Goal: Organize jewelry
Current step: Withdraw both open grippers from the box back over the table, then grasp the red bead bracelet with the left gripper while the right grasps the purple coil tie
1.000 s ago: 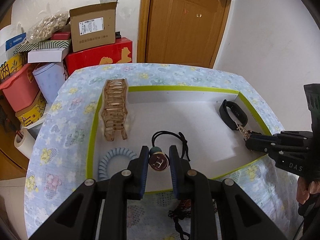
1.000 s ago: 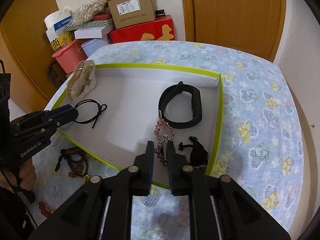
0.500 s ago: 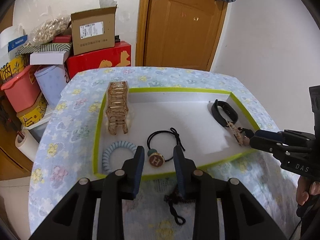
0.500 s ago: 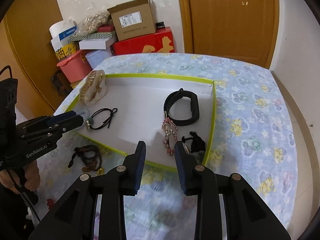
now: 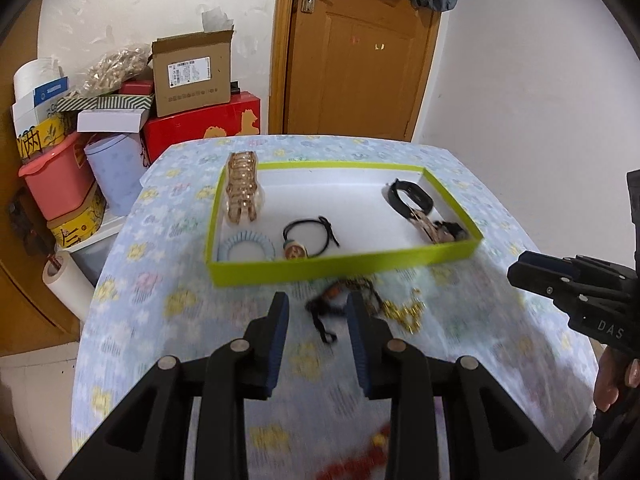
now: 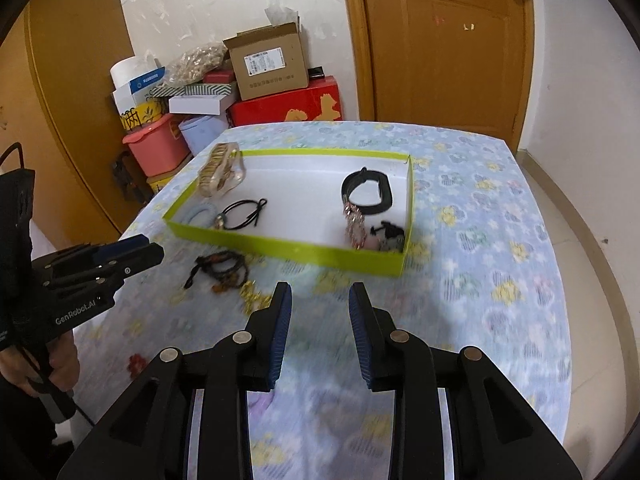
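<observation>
"GenRobot.AI" printed on left claw [image 6: 154, 251] body; "DAS" on right claw [image 5: 516, 274] body; box labels unreadable.

Cardboard box [image 5: 191, 73] atop red box [image 5: 208, 122], beside wooden door [image 5: 356, 52].

Both views are evenly lit by soft indoor light; no glare appears. The tray [image 6: 288, 246] casts a faint shadow on the table [image 6: 500, 248] along its near wall. Fisheye distortion bends the door [image 5: 360, 60] and walls, and a black vignette fills the corners at 2, 4, 8 and 10 o'clock. Motion blur smears the tablecloth toward 6 o'clock in both views. The far clutter remains sharp.
</observation>
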A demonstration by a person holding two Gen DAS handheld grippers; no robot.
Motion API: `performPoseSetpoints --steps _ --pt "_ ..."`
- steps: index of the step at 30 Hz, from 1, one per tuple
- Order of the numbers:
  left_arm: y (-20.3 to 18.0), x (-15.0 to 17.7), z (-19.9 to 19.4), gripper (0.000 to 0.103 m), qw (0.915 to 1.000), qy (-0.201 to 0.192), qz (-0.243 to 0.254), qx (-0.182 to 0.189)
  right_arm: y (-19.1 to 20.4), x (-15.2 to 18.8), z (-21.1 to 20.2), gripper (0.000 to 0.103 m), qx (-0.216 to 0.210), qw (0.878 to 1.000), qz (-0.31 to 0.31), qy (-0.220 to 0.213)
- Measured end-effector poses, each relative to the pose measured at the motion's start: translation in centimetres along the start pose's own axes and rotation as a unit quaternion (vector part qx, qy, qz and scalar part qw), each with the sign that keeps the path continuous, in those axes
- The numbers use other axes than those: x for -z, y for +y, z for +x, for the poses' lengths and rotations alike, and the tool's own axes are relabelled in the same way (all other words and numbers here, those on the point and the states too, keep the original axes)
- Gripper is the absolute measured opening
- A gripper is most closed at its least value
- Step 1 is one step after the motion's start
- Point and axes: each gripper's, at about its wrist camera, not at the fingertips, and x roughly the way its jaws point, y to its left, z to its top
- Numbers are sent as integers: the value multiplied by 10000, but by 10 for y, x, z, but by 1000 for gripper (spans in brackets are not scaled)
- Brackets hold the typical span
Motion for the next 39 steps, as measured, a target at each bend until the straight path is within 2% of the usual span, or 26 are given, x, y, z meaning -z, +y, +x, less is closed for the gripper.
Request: performPoseSetpoints --steps 11,21,33,36,39 --pt "-12 33 -40 31 10000 -42 46 77 15 43 -36 31 -11 9999 116 -118" --pt "-12 53 -59 31 9999 -66 64 67 22 63 -51 31 -40 9998 74 -165" --pt "-6 67 -57 32 9997 17 117 193 29 70 -42 31 -223 9997 56 -12" --pt "-5 71 -52 40 9994 84 154 287 30 70 -37 31 -282 9996 63 47" --pt "-6 77 -46 41 9987 178 208 428 32 72 -31 31 -333 9994 30 131"
